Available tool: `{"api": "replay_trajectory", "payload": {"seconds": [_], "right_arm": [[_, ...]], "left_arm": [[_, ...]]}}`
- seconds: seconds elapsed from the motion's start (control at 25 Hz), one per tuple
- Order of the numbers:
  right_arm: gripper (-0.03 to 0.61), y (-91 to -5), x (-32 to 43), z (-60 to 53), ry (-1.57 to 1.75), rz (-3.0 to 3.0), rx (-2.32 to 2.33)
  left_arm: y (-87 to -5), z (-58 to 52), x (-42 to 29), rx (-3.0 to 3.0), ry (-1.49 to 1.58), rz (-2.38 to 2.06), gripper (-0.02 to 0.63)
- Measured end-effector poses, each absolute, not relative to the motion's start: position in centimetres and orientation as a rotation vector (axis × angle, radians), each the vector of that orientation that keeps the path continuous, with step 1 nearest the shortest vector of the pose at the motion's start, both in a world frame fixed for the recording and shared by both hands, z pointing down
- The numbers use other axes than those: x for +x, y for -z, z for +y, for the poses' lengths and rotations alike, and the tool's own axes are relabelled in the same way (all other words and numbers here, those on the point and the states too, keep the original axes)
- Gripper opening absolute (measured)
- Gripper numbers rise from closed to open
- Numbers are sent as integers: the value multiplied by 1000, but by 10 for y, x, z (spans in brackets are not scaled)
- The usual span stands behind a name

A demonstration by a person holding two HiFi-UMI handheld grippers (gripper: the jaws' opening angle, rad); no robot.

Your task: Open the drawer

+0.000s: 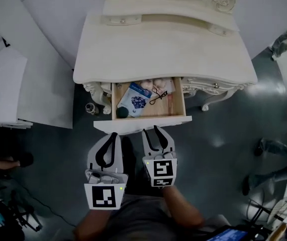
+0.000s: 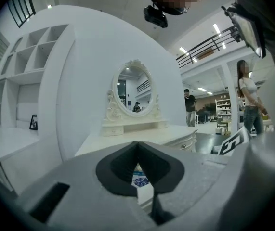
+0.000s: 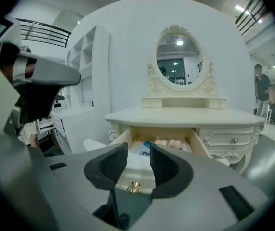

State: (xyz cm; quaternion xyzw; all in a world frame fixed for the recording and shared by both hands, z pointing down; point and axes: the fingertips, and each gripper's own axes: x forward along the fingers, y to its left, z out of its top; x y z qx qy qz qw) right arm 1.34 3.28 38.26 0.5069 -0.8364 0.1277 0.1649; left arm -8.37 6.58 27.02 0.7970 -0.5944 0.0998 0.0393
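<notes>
The cream vanity table (image 1: pixel 163 49) has its middle drawer (image 1: pixel 143 125) pulled out, and a blue packet (image 1: pixel 134 100) and pinkish items (image 1: pixel 153 85) lie inside. My right gripper (image 1: pixel 151 129) is open right at the drawer front. In the right gripper view its jaws (image 3: pixel 138 153) stand apart on either side of the small gold knob (image 3: pixel 134 187), without pinching it. To the left, my left gripper (image 1: pixel 114 133) hangs just short of the drawer front, shut on nothing. In the left gripper view its tips (image 2: pixel 137 143) meet.
An oval mirror (image 3: pixel 179 61) stands on the back of the table. A side drawer with its own knob (image 3: pixel 234 140) flanks the open one. White shelving (image 1: pixel 12 84) stands to the left, and a small jar (image 1: pixel 90 108) sits on the floor by the table leg. People stand at the right (image 1: pixel 274 159).
</notes>
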Motion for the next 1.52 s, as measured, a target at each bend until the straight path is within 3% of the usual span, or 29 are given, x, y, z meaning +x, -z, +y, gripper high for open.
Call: {"api": "replay_trajectory", "payload": {"seconds": [0.24, 0.56, 1.52], "right_arm": [[121, -278, 9, 22, -210, -2523, 1455], [26, -198, 19, 20, -34, -2629, 1505], [13, -187, 31, 26, 24, -2653, 1548]], "left_arm": [[-221, 51, -84, 2445, -236, -1901, 15], [-172, 41, -81, 2482, -216, -1998, 15], [-178, 44, -68, 2498, -230, -1972, 15]]}}
